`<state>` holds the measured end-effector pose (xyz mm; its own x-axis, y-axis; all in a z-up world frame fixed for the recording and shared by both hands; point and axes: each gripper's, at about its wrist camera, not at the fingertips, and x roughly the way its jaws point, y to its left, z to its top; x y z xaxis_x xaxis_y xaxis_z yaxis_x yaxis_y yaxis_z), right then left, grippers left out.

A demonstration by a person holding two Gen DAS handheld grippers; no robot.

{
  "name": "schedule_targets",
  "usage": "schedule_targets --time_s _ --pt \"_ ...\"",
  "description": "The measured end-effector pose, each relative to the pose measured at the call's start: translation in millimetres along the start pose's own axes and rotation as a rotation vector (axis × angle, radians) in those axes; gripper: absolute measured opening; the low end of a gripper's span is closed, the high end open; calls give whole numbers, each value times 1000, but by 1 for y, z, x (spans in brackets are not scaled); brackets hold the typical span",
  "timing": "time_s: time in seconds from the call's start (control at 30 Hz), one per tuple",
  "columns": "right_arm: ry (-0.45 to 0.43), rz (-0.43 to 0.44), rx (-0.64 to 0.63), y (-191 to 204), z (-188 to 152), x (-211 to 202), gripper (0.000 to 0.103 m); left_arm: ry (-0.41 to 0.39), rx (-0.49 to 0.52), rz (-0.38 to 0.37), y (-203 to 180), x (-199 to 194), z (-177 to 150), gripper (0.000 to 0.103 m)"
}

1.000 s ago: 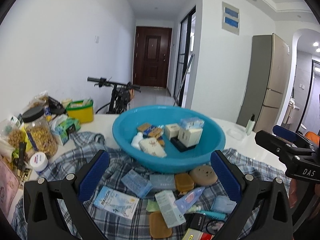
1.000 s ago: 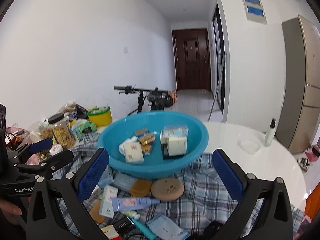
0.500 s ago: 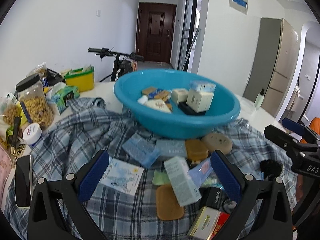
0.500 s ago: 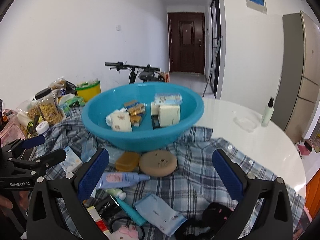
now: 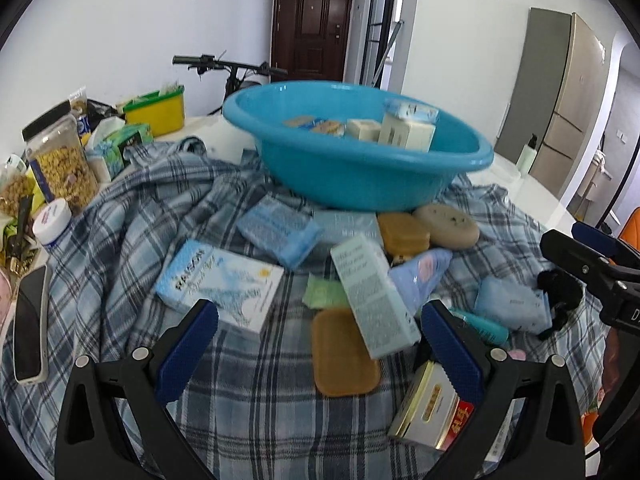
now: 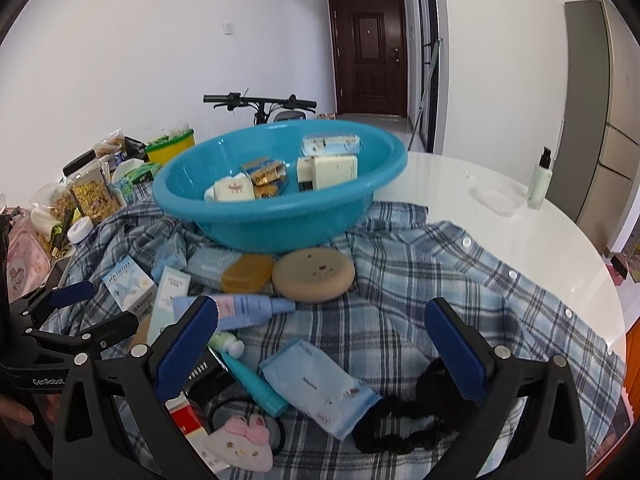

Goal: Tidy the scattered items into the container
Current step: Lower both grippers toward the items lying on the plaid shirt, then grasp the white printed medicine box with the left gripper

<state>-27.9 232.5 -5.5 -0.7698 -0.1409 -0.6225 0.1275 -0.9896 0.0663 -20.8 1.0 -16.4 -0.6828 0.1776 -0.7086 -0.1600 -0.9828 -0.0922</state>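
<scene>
A blue plastic basin (image 5: 360, 176) (image 6: 280, 224) holding several small boxes sits on a plaid shirt (image 5: 168, 216) (image 6: 440, 280). Scattered in front of it lie a pale green box (image 5: 372, 292), an amber soap case (image 5: 344, 354), a light blue box (image 5: 220, 280), a round tan case (image 6: 314, 274), a blue tube (image 6: 248, 306) and a tissue pack (image 6: 320, 386). My left gripper (image 5: 318, 352) hangs open just above the amber case and green box. My right gripper (image 6: 320, 352) hangs open over the tissue pack and a black scrunchie (image 6: 404, 416). Nothing is held.
Jars of snacks (image 5: 60, 160), a yellow tub (image 5: 156, 110) and a phone (image 5: 28, 330) crowd the left side. A white bottle (image 6: 540, 180) and clear lid (image 6: 498, 200) stand on the bare white table (image 6: 560, 248) to the right. A bicycle (image 6: 264, 108) stands behind.
Both grippers have dropped lower and pulled toward the near clutter; the basin now sits higher in both views. Both stay open and hold nothing.
</scene>
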Motion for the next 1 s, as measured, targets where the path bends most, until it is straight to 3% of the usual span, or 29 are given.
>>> schedule_targets --time_s 0.27,0.47,1.0 --pt "42 -1 5 -1 -13 9 103 48 -19 -9 4 10 -10 103" --pt "57 6 17 -1 -16 13 103 41 14 15 -1 11 -11 103" --pt "82 17 41 -6 -20 21 103 55 4 -54 -12 21 0 103"
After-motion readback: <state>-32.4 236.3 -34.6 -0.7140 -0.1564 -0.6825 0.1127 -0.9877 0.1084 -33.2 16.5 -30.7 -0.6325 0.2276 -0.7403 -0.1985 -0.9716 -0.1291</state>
